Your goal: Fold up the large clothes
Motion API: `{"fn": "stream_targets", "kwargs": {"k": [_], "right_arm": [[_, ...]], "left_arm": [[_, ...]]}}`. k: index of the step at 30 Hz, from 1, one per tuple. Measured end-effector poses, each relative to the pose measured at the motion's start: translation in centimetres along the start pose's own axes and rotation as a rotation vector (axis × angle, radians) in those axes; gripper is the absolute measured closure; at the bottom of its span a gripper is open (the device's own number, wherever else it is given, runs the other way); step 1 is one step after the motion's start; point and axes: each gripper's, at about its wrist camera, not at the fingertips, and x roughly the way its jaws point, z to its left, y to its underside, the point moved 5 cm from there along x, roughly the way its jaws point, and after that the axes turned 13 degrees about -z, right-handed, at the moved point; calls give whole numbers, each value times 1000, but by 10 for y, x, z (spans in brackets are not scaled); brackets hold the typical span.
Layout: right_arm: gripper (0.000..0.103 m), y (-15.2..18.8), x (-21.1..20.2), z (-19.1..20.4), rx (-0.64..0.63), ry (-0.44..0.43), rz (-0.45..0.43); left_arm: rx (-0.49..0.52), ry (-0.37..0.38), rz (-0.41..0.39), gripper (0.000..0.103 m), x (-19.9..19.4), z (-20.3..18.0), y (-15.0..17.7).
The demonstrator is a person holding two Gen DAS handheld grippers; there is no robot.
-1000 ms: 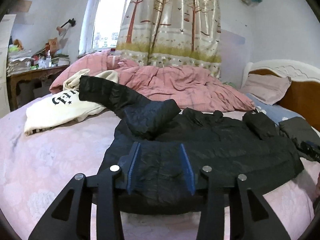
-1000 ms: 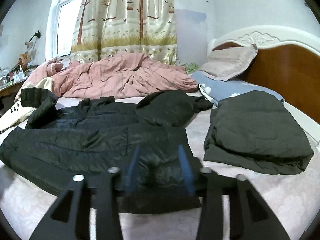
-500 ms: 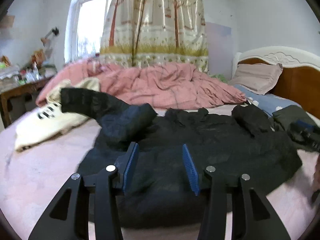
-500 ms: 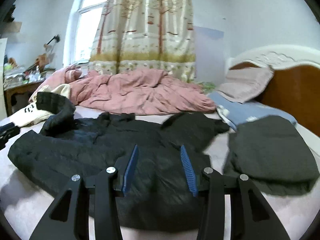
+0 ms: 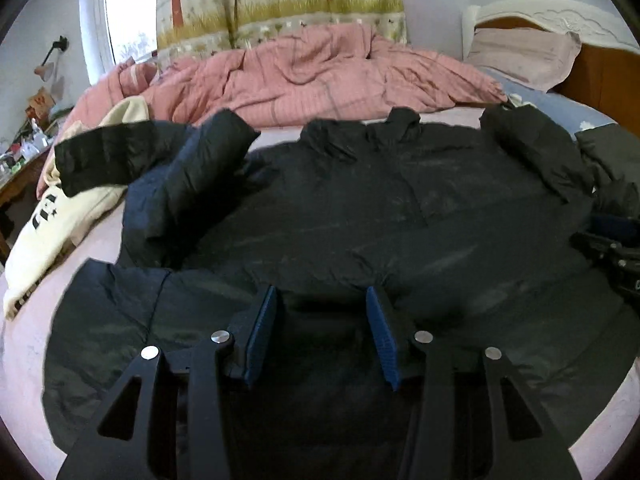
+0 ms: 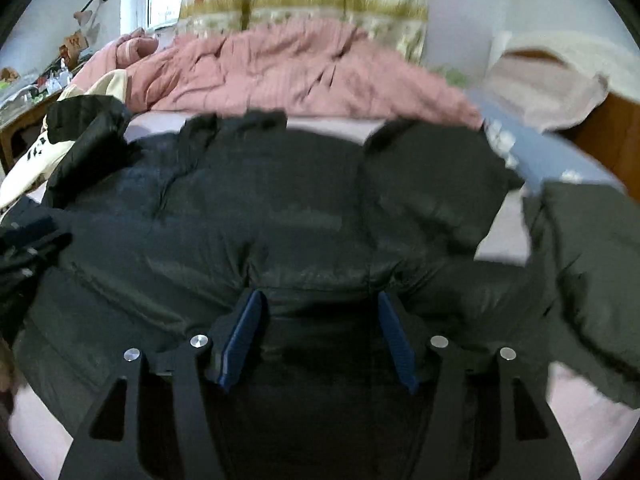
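1. Black jacket [image 5: 360,208] lies flat on the bed [image 5: 24,360], long axis crosswise, hem nearest me.
2. My left claw [image 5: 322,334] and right claw [image 6: 320,338], jaws apart and just widened, sit over the hem, gripping nothing.

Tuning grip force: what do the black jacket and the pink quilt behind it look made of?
Black jacket: looks like thin synthetic shell, nylon or polyester, padded; faint sheen, stitched quilting lines and puffy sleeves. Pink quilt: looks like matte woven cotton or a blend, with soft rumpled folds, faint stripes and no shine. Exact fibre can't be told.
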Motion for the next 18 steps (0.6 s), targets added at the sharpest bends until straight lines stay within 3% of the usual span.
{"fn": "stream_targets", "kwargs": {"k": [3, 5, 9, 12, 14, 18], "right_arm": [[40, -2, -6, -6, 19, 21, -29], [40, -11, -24, -10, 33, 40, -100], [39, -13, -46, -30, 21, 71, -131], [38, 3, -36, -47, 68, 43, -42], [38, 13, -24, -54, 88, 19, 15], [38, 14, -23, -55, 92, 11, 11]], "left_arm": [[-32, 18, -18, 57, -7, 6, -2], [-41, 5, -78, 57, -23, 16, -10], [-24, -86, -155, 50, -54, 52, -20], [-31, -153, -116, 50, -55, 78, -15], [-52, -147, -77, 50, -52, 85, -6], [-105, -134, 46, 49, -26, 97, 17]]}}
